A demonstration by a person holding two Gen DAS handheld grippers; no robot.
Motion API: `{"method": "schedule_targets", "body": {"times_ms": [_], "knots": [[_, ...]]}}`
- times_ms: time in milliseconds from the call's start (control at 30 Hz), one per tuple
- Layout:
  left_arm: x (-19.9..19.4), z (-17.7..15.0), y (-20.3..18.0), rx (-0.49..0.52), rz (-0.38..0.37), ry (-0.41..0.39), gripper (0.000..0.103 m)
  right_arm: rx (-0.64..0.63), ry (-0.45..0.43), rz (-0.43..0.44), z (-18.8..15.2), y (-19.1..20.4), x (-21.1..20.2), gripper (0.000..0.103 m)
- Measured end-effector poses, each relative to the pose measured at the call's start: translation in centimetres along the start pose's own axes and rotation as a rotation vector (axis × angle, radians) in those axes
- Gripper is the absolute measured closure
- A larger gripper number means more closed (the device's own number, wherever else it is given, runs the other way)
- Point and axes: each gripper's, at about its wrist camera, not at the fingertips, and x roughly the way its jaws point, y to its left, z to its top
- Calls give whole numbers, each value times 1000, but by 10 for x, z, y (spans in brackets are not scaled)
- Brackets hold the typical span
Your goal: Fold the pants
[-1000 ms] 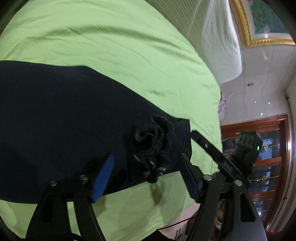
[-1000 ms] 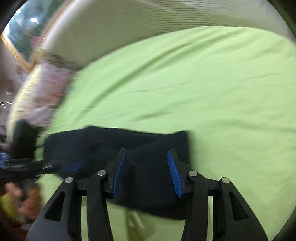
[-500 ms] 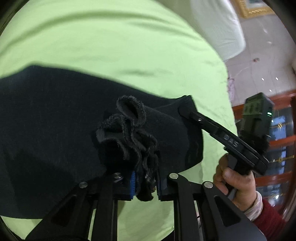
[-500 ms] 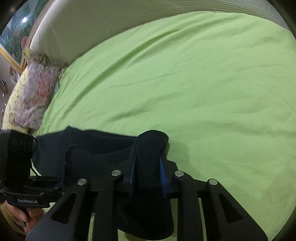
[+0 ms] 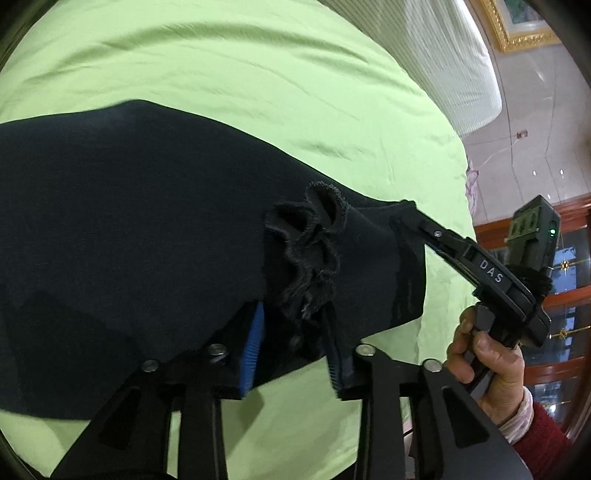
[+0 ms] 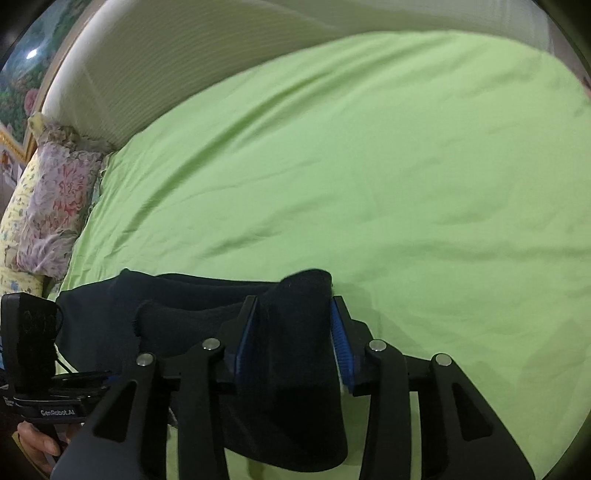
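Dark pants (image 5: 140, 229) lie on green bed (image 5: 258, 85), at edge nearest camera. Left gripper (image 5: 291, 343): fingers closed on frayed, bunched hem. Right gripper (image 6: 291, 332): fingers closed on raised fold of same cloth; also visible in left view, at pants' corner. Pillow (image 6: 55, 206) at bed's far left edge. Risk: bunched hem slips from grip, or uneven pull skews fold, leaving layers misaligned.

It was a home bedroom. A bed (image 6: 406, 166) spread with a light green sheet filled both views, with a padded cream headboard (image 6: 192, 62) and a floral pillow (image 6: 55, 206) at its head. A gilt-framed picture (image 5: 517, 26) hung on the wall, and a wooden glass-fronted cabinet (image 5: 569, 280) stood beyond the bed.
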Motion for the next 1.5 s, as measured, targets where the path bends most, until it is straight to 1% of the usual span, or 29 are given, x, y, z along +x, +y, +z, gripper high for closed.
{"method": "schedule_targets", "body": {"times_ms": [67,133,167,233,333,500,567,667,767,833,933,1000,1067,1200,1267,1300,1367,1500], "knots": [[-15,-2,8,-27,5,-26,65,-29,-32,-6,2,10,-8,57],[-31,-9,22,-68,4,-50,58,-64,-64,13,6,24,-15,57],[-41,-15,31,-109,7,-73,52,-82,-71,31,7,32,-16,57],[-57,-24,48,-170,4,-112,47,-126,-62,65,11,50,-15,57],[-79,-39,74,-255,1,-160,46,-199,-19,151,14,85,-5,57],[-116,-63,122,-381,27,-249,43,-313,55,270,15,142,17,57],[-134,-69,150,-434,31,-277,43,-350,81,297,13,164,29,57],[-148,-80,180,-507,15,-308,43,-398,123,334,11,194,42,57],[-156,-92,200,-556,36,-334,42,-446,155,387,10,218,51,56],[-164,-101,215,-592,17,-367,42,-484,183,418,10,238,58,55],[-174,-109,229,-625,4,-404,42,-543,220,459,9,266,72,53],[-182,-111,237,-642,14,-428,42,-589,252,485,8,287,82,51],[-190,-115,249,-667,-14,-448,42,-644,279,507,7,306,92,50],[-192,-111,257,-682,-28,-451,42,-736,342,535,5,348,119,50],[-196,-113,261,-676,-26,-454,40,-771,370,543,6,361,130,50],[-192,-106,254,-675,-22,-456,40,-796,385,547,6,371,137,50],[-190,-103,251,-675,-21,-463,39,-822,414,563,5,381,146,50],[-184,-88,254,-683,-32,-477,39,-887,480,566,-1,403,167,50]]}}
